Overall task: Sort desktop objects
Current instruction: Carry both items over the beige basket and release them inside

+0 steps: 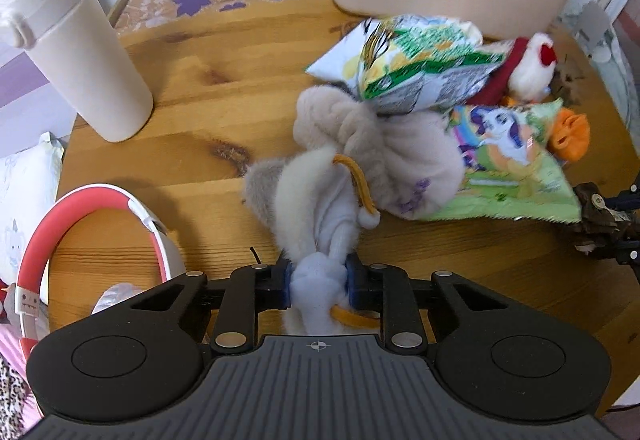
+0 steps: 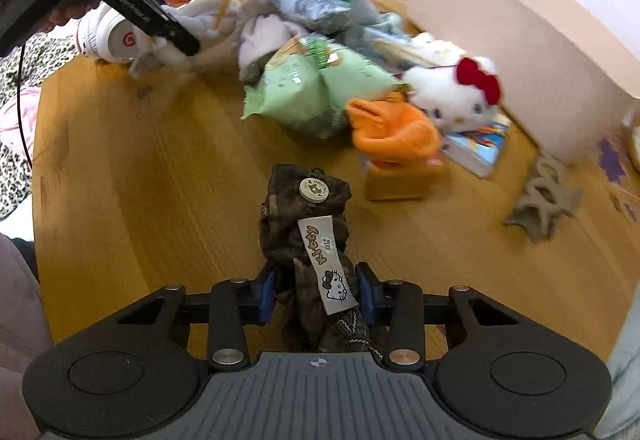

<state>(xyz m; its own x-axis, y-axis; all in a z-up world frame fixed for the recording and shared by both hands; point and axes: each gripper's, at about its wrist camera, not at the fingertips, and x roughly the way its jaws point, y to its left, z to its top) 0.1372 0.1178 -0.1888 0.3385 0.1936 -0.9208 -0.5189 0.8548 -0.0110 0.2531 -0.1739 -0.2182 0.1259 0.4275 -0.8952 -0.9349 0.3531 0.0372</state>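
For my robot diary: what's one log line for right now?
left gripper: shut on grey plush toy | right gripper: shut on brown cloth item

Both grippers are matte black: the left gripper (image 1: pixel 318 286) and right gripper (image 2: pixel 318 294) have blue pads, silver screws, round side discs and a ribbed grey base with a crosshair mark.

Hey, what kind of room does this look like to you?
Probably a child's bedroom or playroom at home. A round wooden table holds soft toys like the white plush cat, cartoon snack bags, and headphones, with patterned bedding at the edge.
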